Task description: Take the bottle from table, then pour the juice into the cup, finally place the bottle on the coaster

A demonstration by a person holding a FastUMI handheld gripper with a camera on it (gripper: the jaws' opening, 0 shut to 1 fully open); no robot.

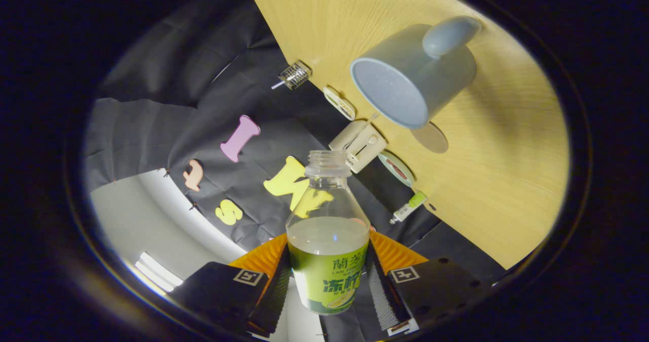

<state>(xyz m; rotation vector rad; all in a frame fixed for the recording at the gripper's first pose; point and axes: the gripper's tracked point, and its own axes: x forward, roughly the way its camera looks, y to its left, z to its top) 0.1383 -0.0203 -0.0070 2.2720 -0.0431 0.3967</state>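
The clear plastic bottle with the green label (no cap) sits squeezed between the gripper's two fingers. Tip it slowly, mouth over the pale blue cup.

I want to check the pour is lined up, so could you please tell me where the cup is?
In the gripper view, the cup stands on the wooden table, beyond the fingers and the uncapped bottle they grip, beside a round coaster.

Fisheye on tongs, tilted, close to table
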